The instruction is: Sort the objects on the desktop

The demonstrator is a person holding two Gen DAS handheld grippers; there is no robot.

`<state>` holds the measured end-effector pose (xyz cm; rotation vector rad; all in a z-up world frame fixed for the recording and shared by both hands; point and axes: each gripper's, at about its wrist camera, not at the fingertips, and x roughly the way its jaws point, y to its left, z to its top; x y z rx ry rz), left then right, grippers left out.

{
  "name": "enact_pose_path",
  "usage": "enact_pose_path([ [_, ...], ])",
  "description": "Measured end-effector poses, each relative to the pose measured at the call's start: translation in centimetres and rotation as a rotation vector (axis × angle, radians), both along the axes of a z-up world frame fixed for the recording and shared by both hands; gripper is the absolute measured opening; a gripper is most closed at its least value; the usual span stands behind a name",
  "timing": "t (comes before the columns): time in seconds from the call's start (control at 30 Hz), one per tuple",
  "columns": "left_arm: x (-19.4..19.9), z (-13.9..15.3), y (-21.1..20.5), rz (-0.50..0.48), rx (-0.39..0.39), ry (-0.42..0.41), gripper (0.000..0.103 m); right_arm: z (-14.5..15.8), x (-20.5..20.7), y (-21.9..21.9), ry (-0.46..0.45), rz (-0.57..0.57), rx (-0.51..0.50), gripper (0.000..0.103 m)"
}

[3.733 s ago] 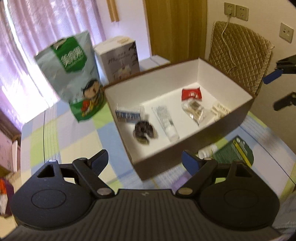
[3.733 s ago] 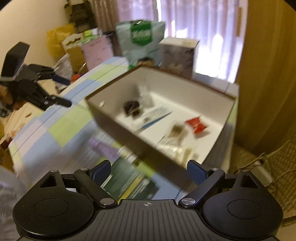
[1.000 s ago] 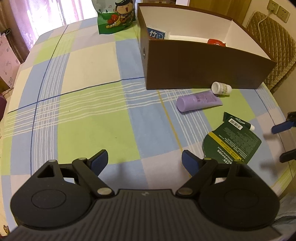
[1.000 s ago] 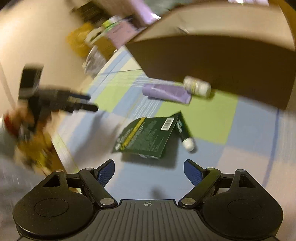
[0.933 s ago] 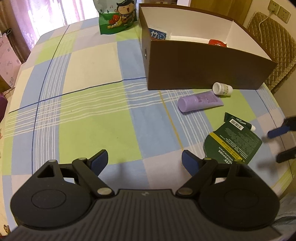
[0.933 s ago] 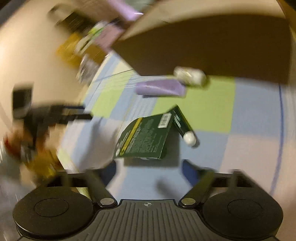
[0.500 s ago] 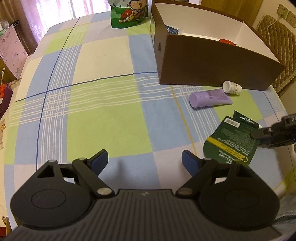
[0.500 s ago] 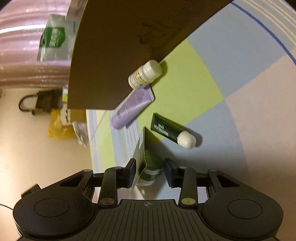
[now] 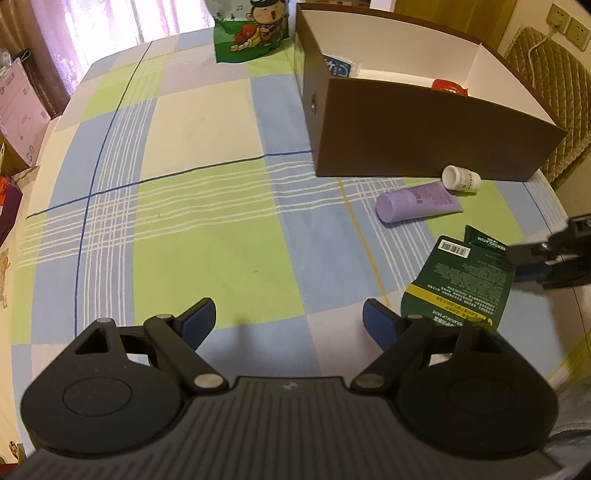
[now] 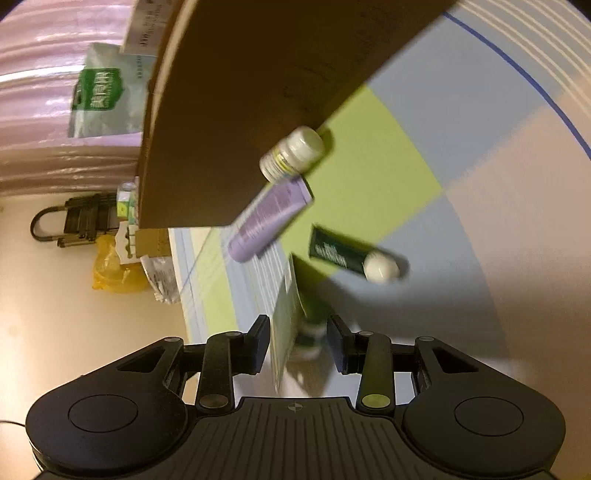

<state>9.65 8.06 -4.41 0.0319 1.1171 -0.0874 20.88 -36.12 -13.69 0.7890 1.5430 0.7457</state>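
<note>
My right gripper (image 10: 299, 345) is shut on the green card package (image 10: 286, 332), which stands on edge between its pads. In the left wrist view the green card package (image 9: 465, 280) is tilted up at its right side, where the right gripper (image 9: 524, 263) pinches it. A dark green tube (image 10: 343, 254) with a white cap lies just beyond it. A purple tube (image 9: 417, 203) and a small white bottle (image 9: 461, 179) lie against the brown box (image 9: 424, 136). My left gripper (image 9: 288, 314) hangs open above the checked tablecloth, holding nothing.
The brown box holds a blue-white packet (image 9: 338, 68) and a red packet (image 9: 448, 85). A green snack bag (image 9: 255, 33) stands behind the box. A quilted chair (image 9: 546, 74) is at the far right. The table edge runs close beside the right gripper.
My right gripper has rolled over, dropped to the table and closed on the green card package, tipping it up on edge. My left gripper has barely shifted and stays open.
</note>
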Motion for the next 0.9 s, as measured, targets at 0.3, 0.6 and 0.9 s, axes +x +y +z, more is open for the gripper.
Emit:
enact_pose_path([
  [0.3,0.1,-0.5,0.5,0.010,-0.005,0.013,0.084,-3.2,-1.4,3.7,0.219,0.002,0.079,0.041],
  [0.6,0.1,-0.6,1.0,0.010,-0.008,0.012,0.084,-0.7,-1.0,2.1,0.030,0.084,0.054,0.002],
  [0.9,1.9,-0.4,-1.4,-0.097,-0.033,-0.016,0.084,4.5,-1.4,-4.4,-0.153,0.053,0.045,0.002],
])
